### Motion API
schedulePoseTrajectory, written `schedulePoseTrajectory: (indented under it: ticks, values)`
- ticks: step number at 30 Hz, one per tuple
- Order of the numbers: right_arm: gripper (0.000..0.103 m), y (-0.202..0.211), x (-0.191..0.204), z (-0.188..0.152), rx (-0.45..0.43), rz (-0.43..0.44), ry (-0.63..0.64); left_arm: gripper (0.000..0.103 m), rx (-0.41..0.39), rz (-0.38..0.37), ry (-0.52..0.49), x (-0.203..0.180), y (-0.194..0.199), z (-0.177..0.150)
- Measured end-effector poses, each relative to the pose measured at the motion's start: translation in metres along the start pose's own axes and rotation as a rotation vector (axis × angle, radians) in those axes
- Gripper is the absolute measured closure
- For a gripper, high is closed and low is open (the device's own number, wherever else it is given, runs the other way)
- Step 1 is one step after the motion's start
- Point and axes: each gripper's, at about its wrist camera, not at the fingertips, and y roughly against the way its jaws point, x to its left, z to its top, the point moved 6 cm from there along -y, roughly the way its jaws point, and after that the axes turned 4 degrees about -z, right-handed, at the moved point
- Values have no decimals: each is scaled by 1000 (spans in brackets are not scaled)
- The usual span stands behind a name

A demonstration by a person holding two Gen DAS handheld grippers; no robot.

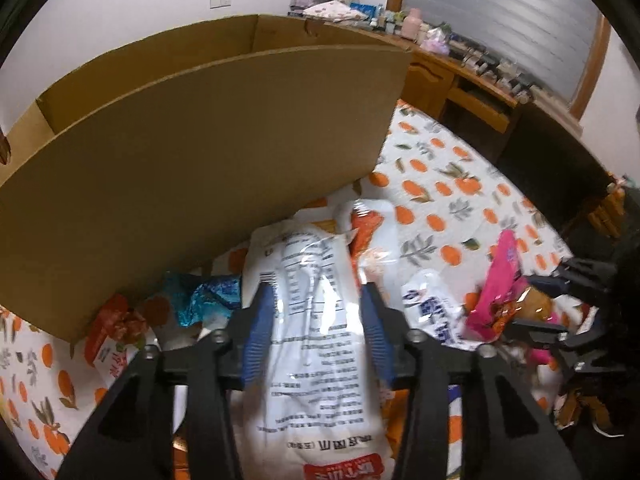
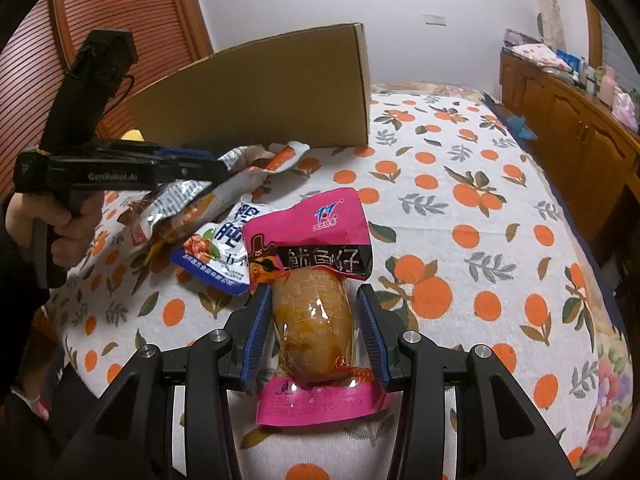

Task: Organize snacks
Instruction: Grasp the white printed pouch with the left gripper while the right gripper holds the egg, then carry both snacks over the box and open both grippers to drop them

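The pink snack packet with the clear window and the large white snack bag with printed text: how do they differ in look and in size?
The pink snack packet with the clear window is small and shows an orange-brown filling; the large white snack bag with printed text is opaque. The packet fits loosely between the right gripper fingers, while the bag is much bigger and fills the gap of the left gripper. Both are glossy plastic packs over the orange-patterned bedspread.

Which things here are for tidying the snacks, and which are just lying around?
For the job:
- white snack bag between the left fingers
- pink snack packet between the right fingers
- blue-and-white packet
- cardboard box

Just lying about:
- bottles and clutter on the wooden desk
- orange-print bedsheet
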Motion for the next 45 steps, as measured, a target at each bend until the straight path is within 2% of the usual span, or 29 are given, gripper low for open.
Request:
schedulePoseTrajectory:
  ticks: [4,6,9,13,15,17,18,20,28,34,45]
  values:
    - [59,-2,4,5,-8,23,10,48,13,8,18,4,-5,0]
    - [59,-1,7,6,-12,32,21,40,23,1,41,8,-8,1]
    - [59,-3,8,6,-13,47,27,39,30,-27,72,11,-10,2]
    - [59,-7,3,5,-7,59,15,48,38,-87,90,7,-11,-3]
    - [59,-8,-2,6,-9,71,0,59,37,-116,100,5,-10,-4]
    - [59,-8,-6,7,-12,66,-3,63,26,-130,102,3,-7,-6]
    - [59,-8,-7,8,-12,66,-3,73,13,-125,99,2,-4,-6]
    - [59,-8,-8,8,-13,68,-3,80,-21,-133,115,3,6,-4]
    - [59,-6,-10,10,-12,55,10,83,-58,-76,88,-2,19,-11]
    - [59,3,-10,20,-35,43,15,83,-119,-78,83,-5,41,-6]
    - [59,22,9,80,-130,61,96,82,-286,-72,32,-6,111,37]
